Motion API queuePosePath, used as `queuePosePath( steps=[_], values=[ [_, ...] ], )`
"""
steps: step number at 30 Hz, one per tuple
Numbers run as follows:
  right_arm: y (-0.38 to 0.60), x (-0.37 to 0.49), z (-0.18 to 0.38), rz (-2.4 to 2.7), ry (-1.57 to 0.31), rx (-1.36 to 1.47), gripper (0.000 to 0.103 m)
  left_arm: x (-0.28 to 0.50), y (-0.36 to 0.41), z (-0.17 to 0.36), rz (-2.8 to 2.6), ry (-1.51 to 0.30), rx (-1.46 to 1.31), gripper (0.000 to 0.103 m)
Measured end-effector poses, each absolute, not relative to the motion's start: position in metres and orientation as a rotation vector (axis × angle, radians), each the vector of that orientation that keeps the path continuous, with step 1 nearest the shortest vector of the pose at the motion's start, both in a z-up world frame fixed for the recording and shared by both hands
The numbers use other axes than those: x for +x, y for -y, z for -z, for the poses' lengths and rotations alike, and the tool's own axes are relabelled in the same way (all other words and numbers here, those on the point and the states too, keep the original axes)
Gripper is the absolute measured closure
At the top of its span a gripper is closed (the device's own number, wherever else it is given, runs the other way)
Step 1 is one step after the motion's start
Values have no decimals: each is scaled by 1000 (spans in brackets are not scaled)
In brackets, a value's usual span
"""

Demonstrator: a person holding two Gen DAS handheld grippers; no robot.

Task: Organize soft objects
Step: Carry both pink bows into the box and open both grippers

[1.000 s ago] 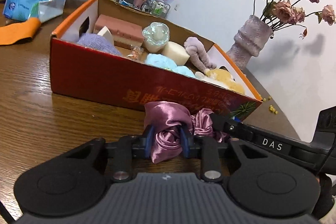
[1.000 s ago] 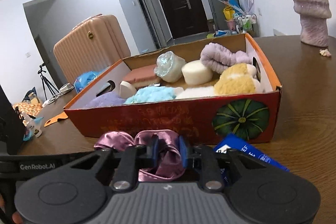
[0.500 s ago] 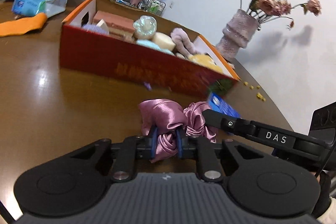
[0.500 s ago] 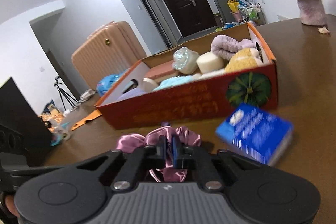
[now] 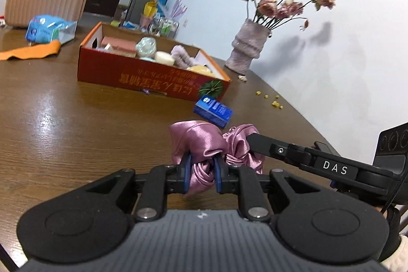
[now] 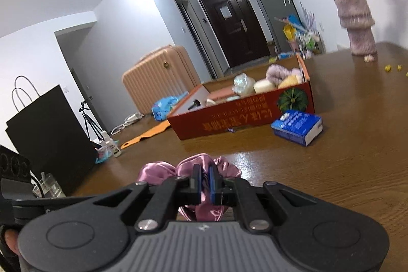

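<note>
Sitting in the red box [image 5: 142,75]: sponges, plush toy, pale purple headband [image 5: 181,55].

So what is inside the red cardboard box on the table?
The red cardboard box holds soft things: a pink rectangular sponge, a pale green glittery puff, a white round sponge, a lilac plush band and a yellow plush. Its front wall hides whatever lies lower.

A glossy brown wooden worktop [image 5: 76,124] carries a red cardboard box [image 5: 142,78] filled with soft items. A blue packet [image 5: 213,111] lies just beside the box's pumpkin-printed corner. Farther back stand a mauve vase [image 5: 246,50] of dried roses (small yellow bits [image 5: 270,98] scattered near it), a blue plastic bag [image 5: 47,28] and an orange strip [image 5: 30,52].
</note>
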State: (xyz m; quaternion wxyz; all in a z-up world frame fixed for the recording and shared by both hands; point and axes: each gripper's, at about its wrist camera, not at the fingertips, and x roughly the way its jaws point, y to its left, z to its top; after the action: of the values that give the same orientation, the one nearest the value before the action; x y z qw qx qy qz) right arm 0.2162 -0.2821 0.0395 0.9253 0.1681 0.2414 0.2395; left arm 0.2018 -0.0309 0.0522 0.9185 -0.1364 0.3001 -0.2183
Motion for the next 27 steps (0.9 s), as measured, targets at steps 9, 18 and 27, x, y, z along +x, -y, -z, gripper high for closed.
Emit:
queuePosePath(
  steps=[9, 18, 27],
  values=[
    [287, 209, -52, -493, -458, 347, 97, 199, 36, -67, 464, -576, -261, 85],
    [293, 303, -93, -485, -400, 276, 97, 309, 41, -100, 523, -525, -286, 85],
    [277, 491, -107, -438, -504, 217, 97, 494, 36, -99, 515, -630, -368, 85]
  ],
)
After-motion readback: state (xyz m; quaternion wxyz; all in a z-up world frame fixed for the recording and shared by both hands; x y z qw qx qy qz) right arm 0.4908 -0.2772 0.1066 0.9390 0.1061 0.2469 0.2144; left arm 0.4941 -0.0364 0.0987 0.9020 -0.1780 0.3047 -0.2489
